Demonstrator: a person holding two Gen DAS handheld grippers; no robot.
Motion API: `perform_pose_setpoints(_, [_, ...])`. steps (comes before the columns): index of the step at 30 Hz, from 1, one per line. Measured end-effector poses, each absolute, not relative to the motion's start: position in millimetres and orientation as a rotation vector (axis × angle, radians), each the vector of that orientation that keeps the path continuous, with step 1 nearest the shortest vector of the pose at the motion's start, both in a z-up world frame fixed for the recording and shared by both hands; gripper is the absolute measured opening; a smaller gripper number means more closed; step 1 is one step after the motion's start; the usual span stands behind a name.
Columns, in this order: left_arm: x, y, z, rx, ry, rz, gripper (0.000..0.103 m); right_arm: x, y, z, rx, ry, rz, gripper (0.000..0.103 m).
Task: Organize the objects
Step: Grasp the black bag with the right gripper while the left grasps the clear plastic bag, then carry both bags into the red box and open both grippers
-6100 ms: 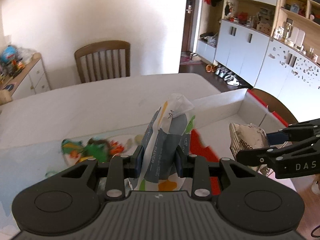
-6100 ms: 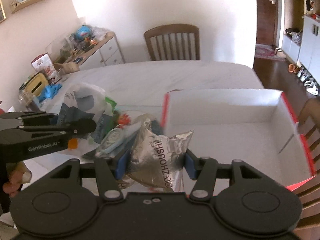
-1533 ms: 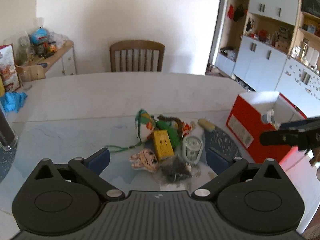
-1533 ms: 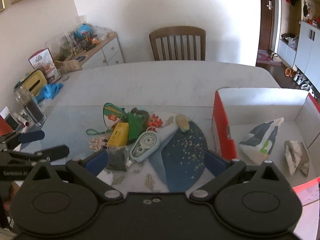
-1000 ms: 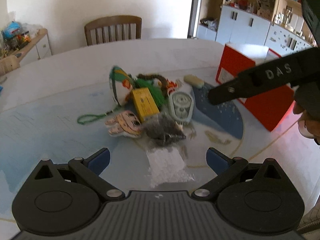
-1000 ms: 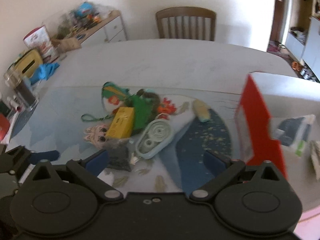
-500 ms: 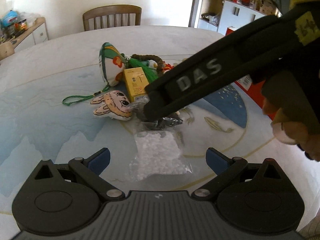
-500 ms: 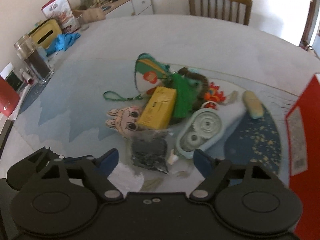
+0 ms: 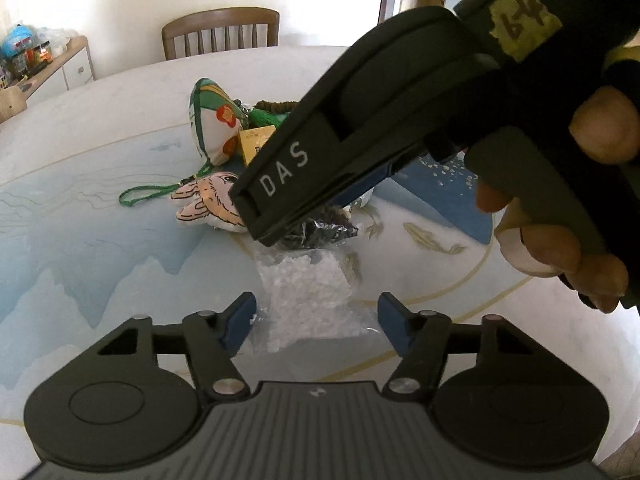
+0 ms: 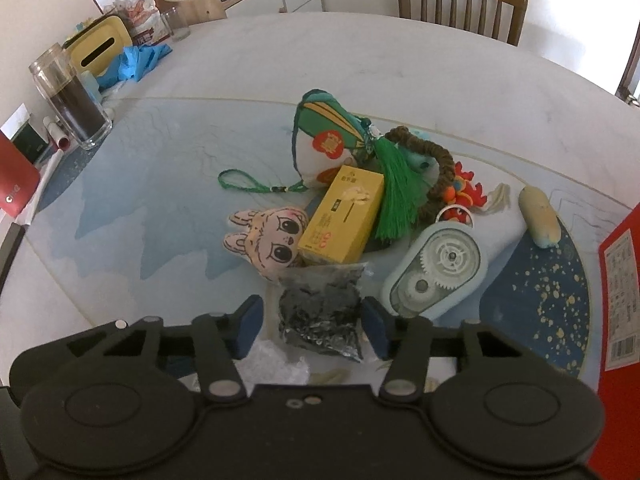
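Over the painted table mat [image 10: 168, 184], both grippers just closing: left gripper [image 9: 316, 322] astride the clear bag of white granules [image 9: 308, 296], right gripper [image 10: 312, 326] astride the dark packet [image 10: 320, 312]. Pads not yet pressing, jaws apart. Next, probably: closing fully, then lifting toward the red box [image 10: 618, 280].

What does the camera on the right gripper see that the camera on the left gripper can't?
Only the right wrist view shows the pale blue correction tape dispenser, the red box edge and the glass jar of dark stuff.

Only the left wrist view shows the person's hand gripping the right gripper's handle.

Both show the clear bag of white bits, the clear bag of black bits, the bunny-face plush, the yellow box and the wooden chair. Both grippers' jaws have just been closing.
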State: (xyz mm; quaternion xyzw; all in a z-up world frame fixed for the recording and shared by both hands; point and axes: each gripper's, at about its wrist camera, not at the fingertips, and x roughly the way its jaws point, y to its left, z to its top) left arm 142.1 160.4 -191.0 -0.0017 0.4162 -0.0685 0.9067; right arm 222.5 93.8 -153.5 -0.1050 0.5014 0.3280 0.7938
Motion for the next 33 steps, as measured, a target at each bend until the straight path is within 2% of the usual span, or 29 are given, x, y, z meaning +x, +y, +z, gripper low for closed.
perform_pose_setpoints(1, [141.7, 160.4, -190.7, -0.007, 0.86, -0.141, 0.063, 222.4, 94.0, -153.7, -0.232, 1.08, 0.701, 0.043])
perform_pose_setpoints(5, [141.1, 159.4, -189.1, -0.011, 0.864, -0.148, 0.055, 223.6, 90.5, -152.7, -0.223, 1.08, 0.694, 0.032])
perform_pose_setpoints(8, [141.8, 158.1, -187.2, -0.009, 0.866, -0.144, 0.051, 223.2, 87.0, -149.5, -0.221, 1.068, 0.695, 0.03])
perform_pose_setpoints(18, [139.5, 160.5, -171.6, -0.026, 0.869, -0.147, 0.041, 217.2, 52.3, -122.8, -0.129, 1.045, 0.69, 0.028])
perform_pose_setpoints(20, [139.0, 160.8, -166.3, -0.025, 0.864, -0.138, 0.035, 213.5, 42.7, -115.5, -0.104, 1.034, 0.69, 0.028])
perform_pose_setpoints(33, [132.4, 167.6, -132.4, -0.077, 0.825, -0.137, 0.033, 194.2, -34.1, -78.7, 0.022, 0.988, 0.626, 0.028])
